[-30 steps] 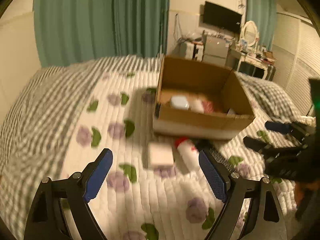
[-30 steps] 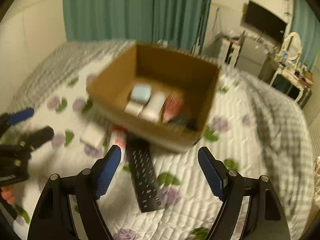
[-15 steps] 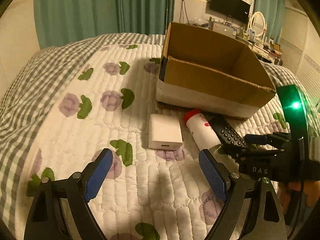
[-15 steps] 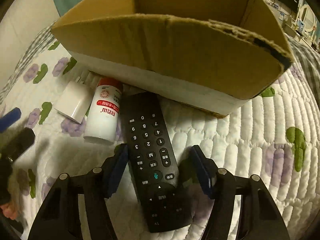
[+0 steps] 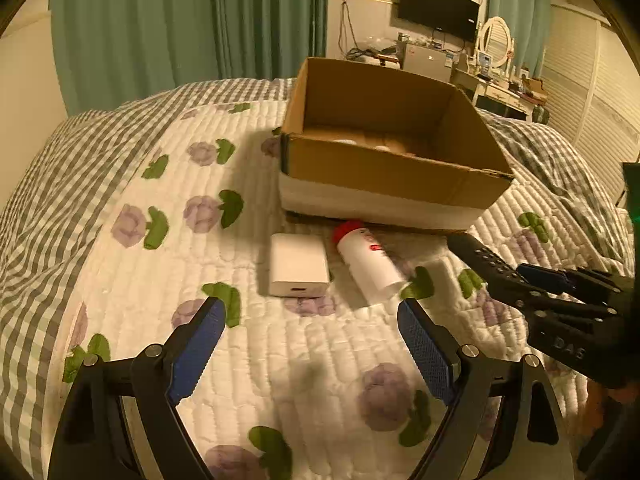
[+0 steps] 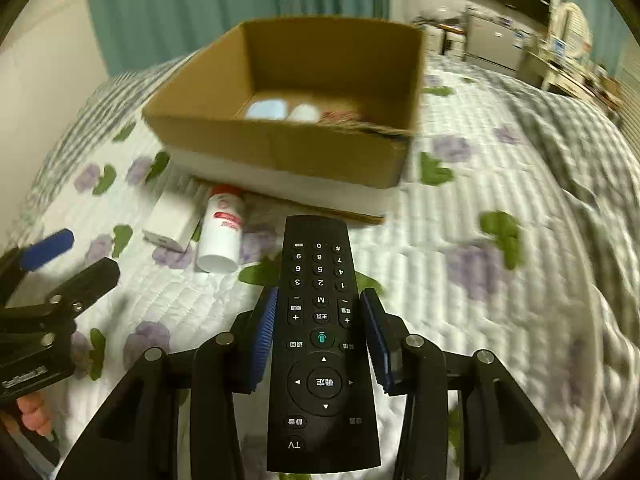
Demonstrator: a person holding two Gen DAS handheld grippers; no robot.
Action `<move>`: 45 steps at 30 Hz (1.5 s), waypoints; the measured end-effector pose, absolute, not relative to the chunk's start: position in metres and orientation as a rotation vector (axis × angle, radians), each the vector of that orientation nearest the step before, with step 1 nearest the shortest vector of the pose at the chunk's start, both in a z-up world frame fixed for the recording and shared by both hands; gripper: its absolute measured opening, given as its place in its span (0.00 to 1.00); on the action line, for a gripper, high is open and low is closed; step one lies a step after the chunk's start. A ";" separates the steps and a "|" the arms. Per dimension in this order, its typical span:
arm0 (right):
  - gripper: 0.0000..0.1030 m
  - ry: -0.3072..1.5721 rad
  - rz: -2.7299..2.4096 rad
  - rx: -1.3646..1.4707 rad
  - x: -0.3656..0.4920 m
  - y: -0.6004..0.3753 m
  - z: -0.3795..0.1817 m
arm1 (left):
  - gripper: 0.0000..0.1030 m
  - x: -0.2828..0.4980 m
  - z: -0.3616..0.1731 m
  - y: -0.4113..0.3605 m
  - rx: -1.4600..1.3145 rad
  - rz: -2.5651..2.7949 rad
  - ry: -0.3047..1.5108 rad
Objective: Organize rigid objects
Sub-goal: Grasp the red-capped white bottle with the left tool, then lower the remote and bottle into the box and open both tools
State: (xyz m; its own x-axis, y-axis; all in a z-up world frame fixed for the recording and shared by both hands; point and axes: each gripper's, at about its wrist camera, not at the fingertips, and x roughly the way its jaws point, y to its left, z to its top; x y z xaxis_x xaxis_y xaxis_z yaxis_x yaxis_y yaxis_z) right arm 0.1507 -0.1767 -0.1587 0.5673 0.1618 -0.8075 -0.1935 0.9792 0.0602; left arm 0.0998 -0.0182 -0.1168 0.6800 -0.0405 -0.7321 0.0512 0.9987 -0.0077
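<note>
Now remote (image 6: 322, 344) lifted — bottle (image 6: 222, 236) unmoved

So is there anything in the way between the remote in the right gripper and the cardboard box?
Nothing visible blocks it. The remote sits between the closing right gripper fingers, pointing at the open-topped cardboard box. Only bare quilt lies between. The white bottle and white adapter lie off to the left.
</note>
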 end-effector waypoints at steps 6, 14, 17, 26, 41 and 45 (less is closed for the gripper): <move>0.40 0.911 0.193 -0.028 0.146 -0.185 -0.145 | 0.87 0.110 -0.116 -0.042 0.035 -0.084 0.828; 0.40 0.890 0.148 0.066 0.153 -0.216 -0.129 | 0.86 0.139 -0.129 -0.061 0.006 -0.111 0.859; 0.40 0.892 0.103 0.061 0.161 -0.229 -0.124 | 0.86 0.153 -0.141 -0.065 0.033 -0.100 0.885; 0.40 0.896 0.058 0.087 0.194 -0.254 -0.132 | 0.78 0.196 -0.170 -0.080 0.069 -0.030 0.921; 0.40 0.852 0.062 0.064 0.176 -0.249 -0.119 | 0.35 0.145 -0.149 -0.080 0.084 -0.089 0.938; 0.40 0.804 0.067 0.026 0.158 -0.240 -0.092 | 0.35 0.118 -0.121 -0.076 0.055 -0.120 0.900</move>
State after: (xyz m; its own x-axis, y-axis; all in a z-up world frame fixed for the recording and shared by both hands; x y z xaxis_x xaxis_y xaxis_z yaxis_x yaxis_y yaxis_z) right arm 0.1580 -0.2398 -0.0923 0.6917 0.0694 -0.7188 -0.0498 0.9976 0.0484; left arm 0.1180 -0.0760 -0.1212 0.6155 -0.0805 -0.7840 0.1270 0.9919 -0.0022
